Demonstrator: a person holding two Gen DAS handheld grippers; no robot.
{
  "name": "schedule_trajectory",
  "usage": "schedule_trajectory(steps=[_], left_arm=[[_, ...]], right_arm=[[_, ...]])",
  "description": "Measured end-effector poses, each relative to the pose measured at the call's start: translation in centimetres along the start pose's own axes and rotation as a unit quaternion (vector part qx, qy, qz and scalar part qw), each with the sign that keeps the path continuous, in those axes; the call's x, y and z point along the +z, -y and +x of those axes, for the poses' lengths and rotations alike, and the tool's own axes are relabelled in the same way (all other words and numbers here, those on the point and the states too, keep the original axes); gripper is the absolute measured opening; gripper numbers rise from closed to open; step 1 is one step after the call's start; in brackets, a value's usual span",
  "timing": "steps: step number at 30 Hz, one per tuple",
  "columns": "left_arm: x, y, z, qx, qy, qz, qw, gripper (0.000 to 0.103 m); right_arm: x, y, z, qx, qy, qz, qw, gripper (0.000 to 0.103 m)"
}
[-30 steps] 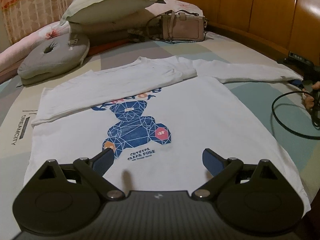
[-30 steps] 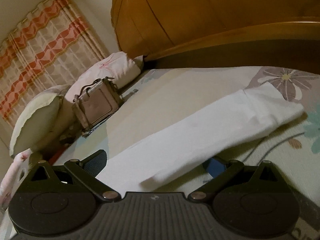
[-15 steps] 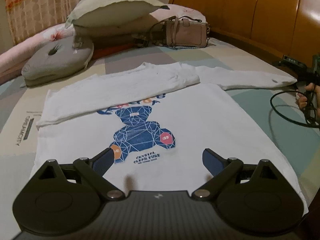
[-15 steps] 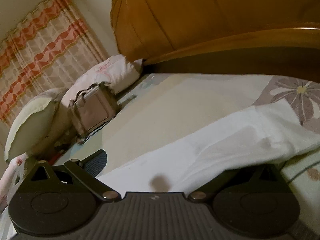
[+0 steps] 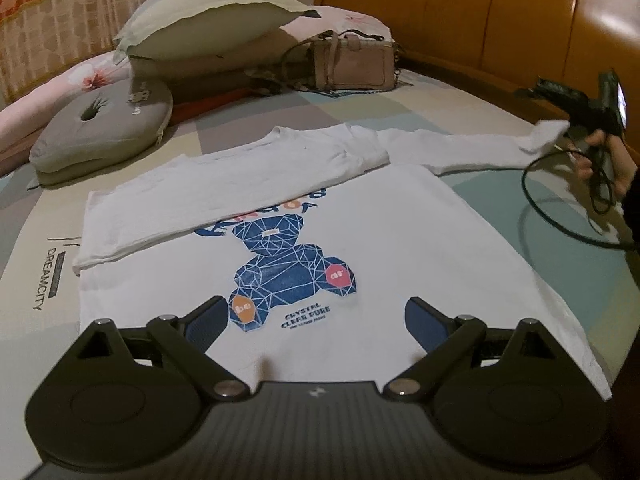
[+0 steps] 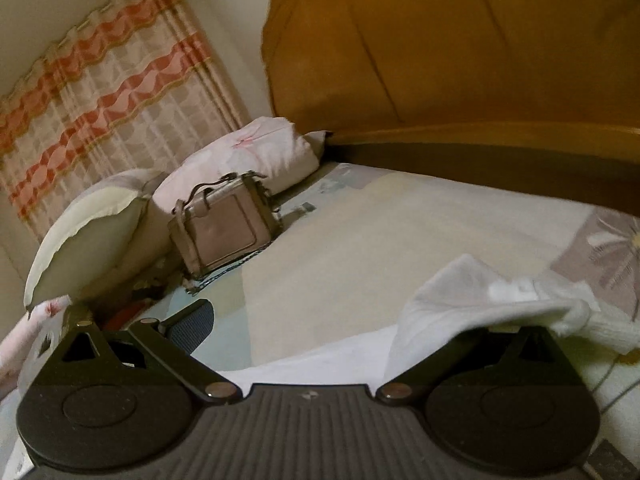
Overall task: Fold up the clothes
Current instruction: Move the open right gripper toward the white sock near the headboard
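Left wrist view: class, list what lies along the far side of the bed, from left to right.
Grey cushion → pale pillow → handbag → right tongs

Bed (image 5: 460, 112), patchwork sheet: white shirt (image 5: 400, 248) spread flat mid-bed; grey cushion (image 5: 100, 136), pillows (image 5: 208, 28), pink handbag (image 5: 352, 64) at far end; black cable (image 5: 560, 220) rt side.

Matt white cloth shirt (image 5: 400, 216), glossy wooden headboard (image 5: 460, 12)
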State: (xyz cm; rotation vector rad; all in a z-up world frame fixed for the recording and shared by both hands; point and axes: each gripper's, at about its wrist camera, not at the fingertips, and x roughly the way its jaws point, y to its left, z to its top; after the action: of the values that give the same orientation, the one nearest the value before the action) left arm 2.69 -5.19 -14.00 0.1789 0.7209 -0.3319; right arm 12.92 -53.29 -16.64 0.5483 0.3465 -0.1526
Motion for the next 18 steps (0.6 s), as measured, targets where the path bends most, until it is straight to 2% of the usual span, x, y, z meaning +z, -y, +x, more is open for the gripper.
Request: schedule_trajectory(steps=[7, 14, 18], left_arm=[[-0.3, -1.8, -1.2, -0.002, 0.001, 0.010, 1.0000, 0.095], [-0.8, -3.9, -2.2, -0.035, -0.013, 0.033, 0.9987, 0.095], [-0.7, -4.6, -2.8, -0.036, -0.018, 0.051, 0.9979, 0.095]], right_arm=[[0.7, -5.0, 0.1, 0.013, -0.005, -0.030, 0.999, 0.103], [0.3, -9.9, 1.2, 0.001, -0.027, -0.059, 0.998, 0.103], [-0.2, -12.7, 1.9, 0.001, -0.035, -0.070, 0.997, 0.103]])
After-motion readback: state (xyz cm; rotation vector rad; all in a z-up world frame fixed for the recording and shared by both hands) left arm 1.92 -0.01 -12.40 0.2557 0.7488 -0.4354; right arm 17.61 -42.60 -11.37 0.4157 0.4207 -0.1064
